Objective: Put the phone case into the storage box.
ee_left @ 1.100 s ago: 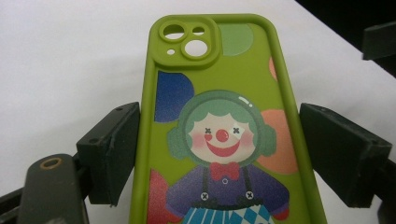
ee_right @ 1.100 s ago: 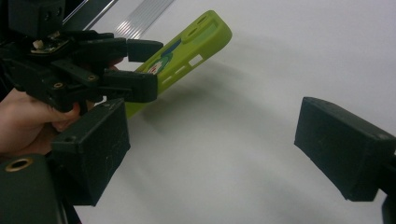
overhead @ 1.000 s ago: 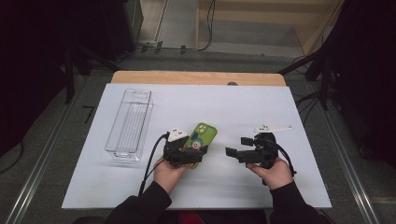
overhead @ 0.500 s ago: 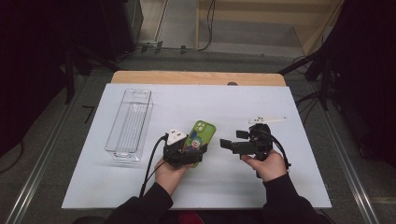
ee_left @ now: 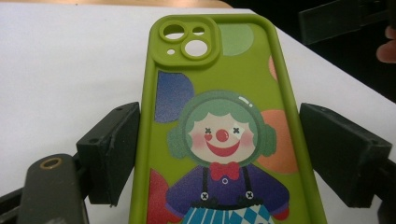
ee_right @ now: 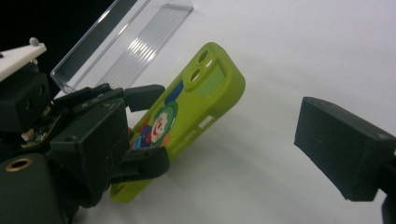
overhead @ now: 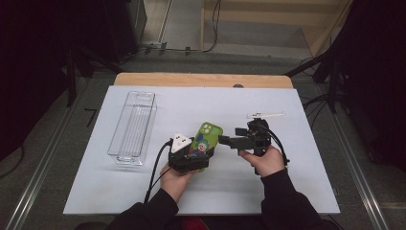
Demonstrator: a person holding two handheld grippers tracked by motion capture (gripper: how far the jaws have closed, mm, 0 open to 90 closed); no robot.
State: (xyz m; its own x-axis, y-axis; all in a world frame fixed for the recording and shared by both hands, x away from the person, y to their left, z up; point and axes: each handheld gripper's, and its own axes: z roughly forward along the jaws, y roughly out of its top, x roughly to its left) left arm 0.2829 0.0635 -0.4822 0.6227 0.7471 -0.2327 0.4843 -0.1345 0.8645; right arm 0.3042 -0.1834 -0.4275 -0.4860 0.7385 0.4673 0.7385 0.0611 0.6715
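A green phone case (overhead: 207, 136) with a clown picture is tilted up off the white table, camera holes at its far end. My left gripper (overhead: 199, 154) is shut on its near half; in the left gripper view (ee_left: 219, 156) both pads press the long edges of the case (ee_left: 219, 84). My right gripper (overhead: 225, 140) points left at the case's right edge, just short of it, and stands open. In the right gripper view (ee_right: 217, 154) its jaws frame the case (ee_right: 205, 88) and the left gripper (ee_right: 149, 133), with nothing held.
A clear plastic tray (overhead: 131, 127) lies lengthwise at the left of the white table (overhead: 297, 191), also showing as the tray (ee_right: 126, 37) in the right gripper view. A wooden edge (overhead: 201, 79) runs along the table's far side. Dark floor and stands surround it.
My right gripper has moved left across the table toward the phone case and now sits close to its right edge. The left gripper and the case have stayed put.
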